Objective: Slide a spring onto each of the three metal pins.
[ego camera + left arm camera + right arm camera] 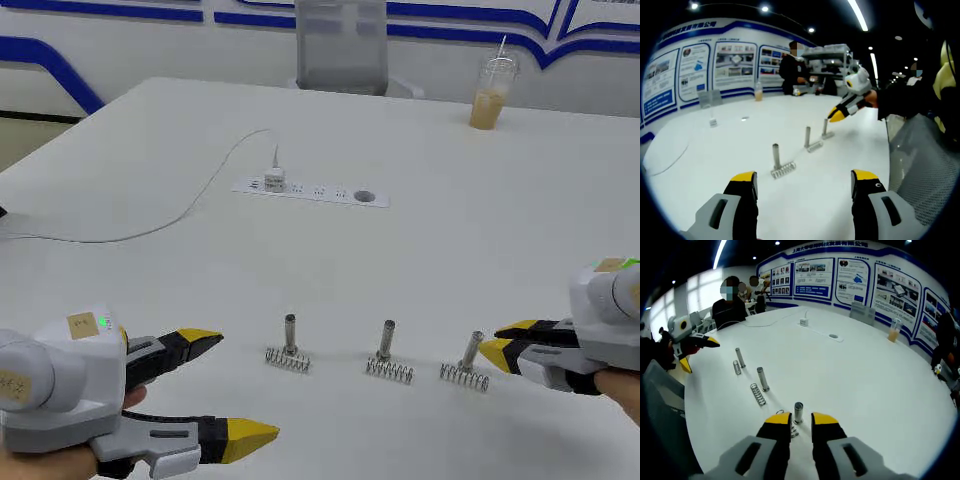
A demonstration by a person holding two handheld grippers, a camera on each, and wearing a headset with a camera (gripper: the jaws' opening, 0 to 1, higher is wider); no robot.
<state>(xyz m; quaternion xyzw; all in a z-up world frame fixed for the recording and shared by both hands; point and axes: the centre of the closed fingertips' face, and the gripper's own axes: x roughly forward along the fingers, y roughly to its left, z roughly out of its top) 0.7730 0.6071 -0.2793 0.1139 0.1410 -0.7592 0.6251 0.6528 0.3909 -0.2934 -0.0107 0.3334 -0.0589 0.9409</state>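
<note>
**Counter** (450,230): white.

**Pins:** three metal pins stand upright in a row.
- left pin (290,333)
- middle pin (387,338)
- right pin (472,350)

**Springs:** one lies flat at the foot of each pin, and none is on a pin yet.
- left spring (288,359)
- middle spring (390,371)
- right spring (465,377)

**Left tongs** (230,386): jaws spread wide, grasping nothing, left of the row and apart from it.

**Right tongs** (503,340): jaws narrowly parted, grasping nothing, tips just beside the right pin.

**Farther back:** power strip (310,190) with a white cable (200,205), and a drink cup (492,95) with a straw.

pins (290,332): dull metal | springs (288,359): shiny wire | table (450,250): matt white
</note>
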